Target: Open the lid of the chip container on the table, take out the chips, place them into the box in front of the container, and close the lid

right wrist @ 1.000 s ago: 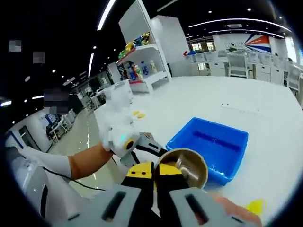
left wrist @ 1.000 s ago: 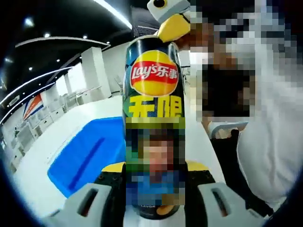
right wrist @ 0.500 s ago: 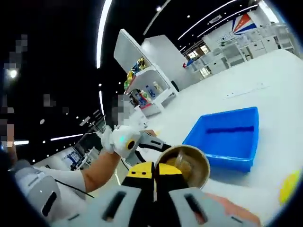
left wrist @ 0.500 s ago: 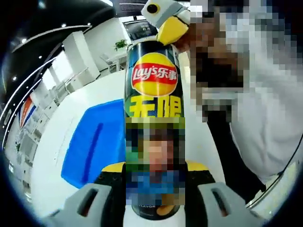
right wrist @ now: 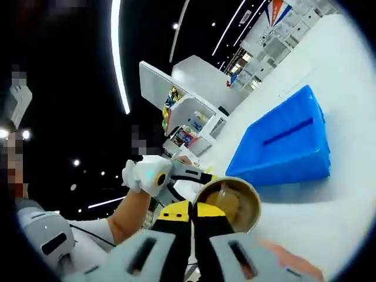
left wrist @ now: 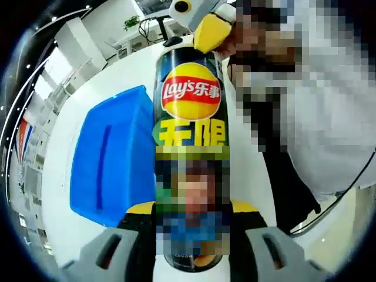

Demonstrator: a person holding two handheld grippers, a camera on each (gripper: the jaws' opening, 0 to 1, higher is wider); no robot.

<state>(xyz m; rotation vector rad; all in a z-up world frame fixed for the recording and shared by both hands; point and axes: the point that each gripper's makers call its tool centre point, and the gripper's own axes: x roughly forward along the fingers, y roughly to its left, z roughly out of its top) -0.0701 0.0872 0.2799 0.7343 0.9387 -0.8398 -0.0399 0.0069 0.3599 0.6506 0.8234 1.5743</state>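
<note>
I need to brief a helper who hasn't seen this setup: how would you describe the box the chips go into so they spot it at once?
Start from the broad white table. Lying on it, just beyond the tall dark Lay's chip can clamped in the left gripper, is the blue box. It is a shallow, open-topped rectangular plastic bin, the one bright blue thing on the white surface.

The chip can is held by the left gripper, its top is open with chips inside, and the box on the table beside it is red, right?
Not quite: the box is blue, not red, as the right gripper view shows. The rest holds: the left gripper is shut on the chip can, and its open top shows chips inside.
</note>
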